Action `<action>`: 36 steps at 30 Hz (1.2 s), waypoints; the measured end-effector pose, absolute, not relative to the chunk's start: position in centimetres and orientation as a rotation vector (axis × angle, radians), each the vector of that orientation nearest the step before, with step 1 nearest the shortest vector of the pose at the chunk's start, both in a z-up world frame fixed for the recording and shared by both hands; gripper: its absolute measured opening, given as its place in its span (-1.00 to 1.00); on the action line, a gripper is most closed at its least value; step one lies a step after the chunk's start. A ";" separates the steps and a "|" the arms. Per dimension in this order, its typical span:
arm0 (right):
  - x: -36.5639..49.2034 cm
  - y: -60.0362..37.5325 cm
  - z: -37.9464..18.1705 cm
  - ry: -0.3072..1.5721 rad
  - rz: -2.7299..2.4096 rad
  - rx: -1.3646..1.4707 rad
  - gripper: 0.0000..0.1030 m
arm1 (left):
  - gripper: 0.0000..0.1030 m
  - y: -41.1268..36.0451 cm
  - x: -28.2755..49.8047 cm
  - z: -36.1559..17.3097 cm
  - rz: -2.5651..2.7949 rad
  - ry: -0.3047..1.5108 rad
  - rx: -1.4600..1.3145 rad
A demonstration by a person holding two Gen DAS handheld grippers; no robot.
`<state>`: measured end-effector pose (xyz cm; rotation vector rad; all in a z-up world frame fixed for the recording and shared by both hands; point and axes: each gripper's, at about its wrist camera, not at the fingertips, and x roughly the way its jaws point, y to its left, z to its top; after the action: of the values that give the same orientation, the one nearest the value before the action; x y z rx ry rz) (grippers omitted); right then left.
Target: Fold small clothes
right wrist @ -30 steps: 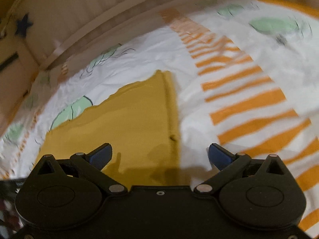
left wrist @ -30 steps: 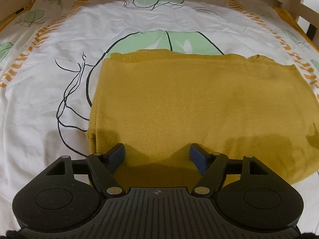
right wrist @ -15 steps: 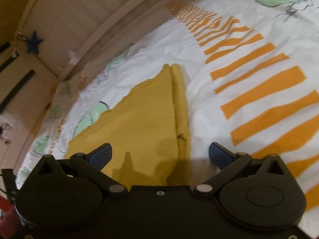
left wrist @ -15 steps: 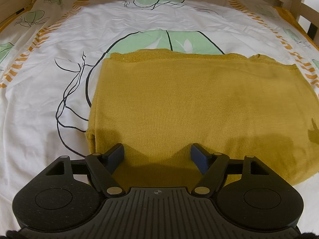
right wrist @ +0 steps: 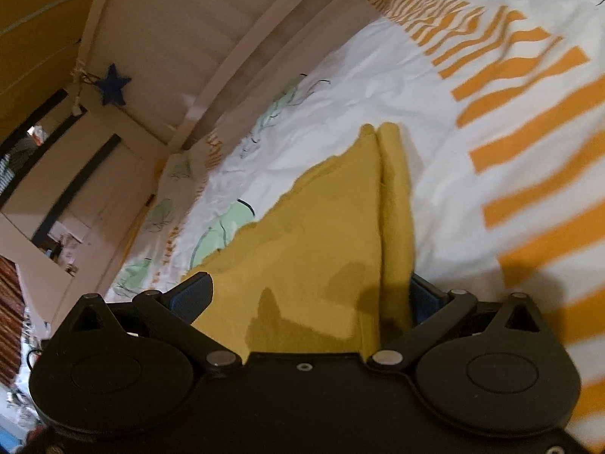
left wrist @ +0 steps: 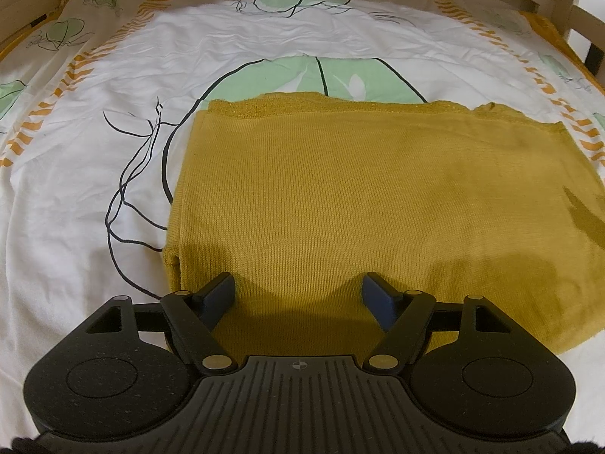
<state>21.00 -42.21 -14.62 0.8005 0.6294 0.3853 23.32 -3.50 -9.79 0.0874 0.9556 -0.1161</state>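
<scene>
A mustard-yellow knitted garment [left wrist: 378,204] lies folded into a flat rectangle on the bed sheet [left wrist: 94,196]. In the left wrist view my left gripper [left wrist: 298,291] hovers open over the garment's near edge, close to its near left corner, with only flat cloth under the fingers. In the right wrist view the same garment [right wrist: 321,234] runs away from me with its doubled side edge [right wrist: 395,208] on the right. My right gripper [right wrist: 308,295] stands wide open low at that edge. Its right fingertip [right wrist: 427,295] is partly hidden behind the fold.
The sheet is white with green leaf prints and orange stripes [right wrist: 529,143]. A pale wooden bed rail [left wrist: 559,3] rings the far side and also shows as a rail [right wrist: 234,64] in the right wrist view. A blue star [right wrist: 113,89] hangs on the wall beside shelves [right wrist: 56,227].
My right gripper has dropped and swung toward the garment's side edge, which now lies between its open fingers. The left gripper and the garment have stayed put.
</scene>
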 end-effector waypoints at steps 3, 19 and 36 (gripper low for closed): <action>21.8 -42.6 -15.0 0.606 0.420 0.827 1.00 | 0.41 -3.6 23.3 -9.6 -0.110 0.960 0.082; 21.0 -42.1 -15.4 0.513 0.448 0.754 0.99 | 0.18 -11.1 30.1 -4.9 -0.215 0.956 -0.007; 20.5 -42.4 -15.6 0.480 0.461 0.783 0.99 | 0.20 -13.0 33.1 -8.3 -0.101 1.036 0.001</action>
<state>20.52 -42.42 -15.56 0.7828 0.4798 0.4609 33.10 -13.04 -8.29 0.0010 1.0364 -0.1010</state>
